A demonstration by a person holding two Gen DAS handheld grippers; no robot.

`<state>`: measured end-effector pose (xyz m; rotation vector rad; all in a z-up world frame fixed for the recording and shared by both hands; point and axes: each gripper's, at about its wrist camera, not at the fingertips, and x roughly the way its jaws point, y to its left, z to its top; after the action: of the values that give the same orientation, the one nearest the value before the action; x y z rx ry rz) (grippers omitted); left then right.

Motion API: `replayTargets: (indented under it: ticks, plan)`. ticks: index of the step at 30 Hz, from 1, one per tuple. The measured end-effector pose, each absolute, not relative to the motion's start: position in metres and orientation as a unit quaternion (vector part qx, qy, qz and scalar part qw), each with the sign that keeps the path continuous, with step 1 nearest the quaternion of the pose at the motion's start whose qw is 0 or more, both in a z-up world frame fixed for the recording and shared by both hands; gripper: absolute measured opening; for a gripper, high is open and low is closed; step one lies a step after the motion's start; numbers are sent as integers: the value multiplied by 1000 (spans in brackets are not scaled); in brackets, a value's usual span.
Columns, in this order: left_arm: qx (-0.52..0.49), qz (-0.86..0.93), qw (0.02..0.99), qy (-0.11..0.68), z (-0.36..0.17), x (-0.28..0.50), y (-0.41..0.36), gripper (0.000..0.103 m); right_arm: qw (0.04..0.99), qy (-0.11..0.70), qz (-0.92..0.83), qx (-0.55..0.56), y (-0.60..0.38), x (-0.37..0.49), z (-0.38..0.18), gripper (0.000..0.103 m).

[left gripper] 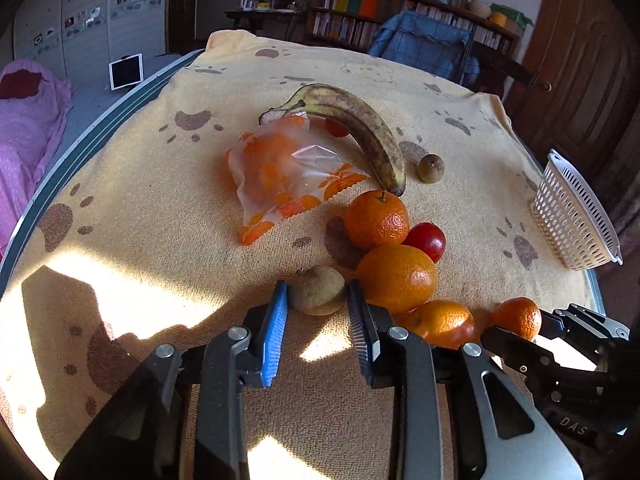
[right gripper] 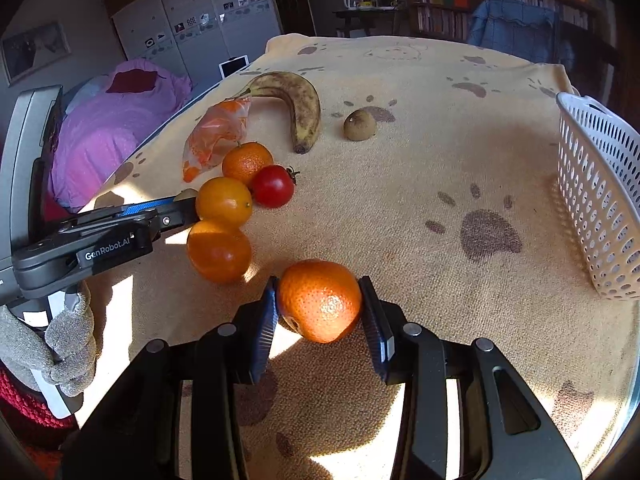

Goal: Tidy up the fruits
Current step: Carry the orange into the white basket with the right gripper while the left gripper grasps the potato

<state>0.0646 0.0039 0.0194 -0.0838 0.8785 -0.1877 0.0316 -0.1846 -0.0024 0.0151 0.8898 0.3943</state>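
We have both tools closed on fruit at the near edge of the tabletop (right gripper: 460, 152), so the step in hand is the pickup. The left tool (left gripper: 318, 300) has its pads pressed on a brown kiwi (left gripper: 318, 295), as far closed as it gets; the right tool (right gripper: 318, 308) grips a mandarin (right gripper: 320, 300) across its width, jaws partly open around it. The white basket (right gripper: 600, 200) stands at the right edge, well apart from both, and we judge it the likely goal, so next we would lift each fruit clear and carry it right. Beside the kiwi, touching or nearly so, sits a large orange (left gripper: 396, 278), with another mandarin (left gripper: 376, 220) and a red tomato (left gripper: 426, 240) just beyond; lifting the kiwi could nudge these and set them rolling. Farther off lie a spotted banana (left gripper: 360, 128), a printed plastic bag (left gripper: 280, 176) and a second kiwi (left gripper: 431, 167). The way to the basket looks open for the right tool; the left must cross over the cluster.
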Motion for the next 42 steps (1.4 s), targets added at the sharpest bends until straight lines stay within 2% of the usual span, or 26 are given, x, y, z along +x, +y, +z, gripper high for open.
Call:
replayTargets:
  ticks: [21,32,36,42]
  plan:
    - [-66,-38,923,376,29,45,22,30,884,428,185,-4,-184,28,-2,43]
    - [-78,-34,924,372,30,43,27,30,889,414,193,26,-194,20,11,40]
    - [-78,-34,925,371,30,43,27,30,902,389,179,50,-211,17,31,40]
    - [-66,-28,928,365,37,41,23,30,945,307,101,59,-259,9,77,40]
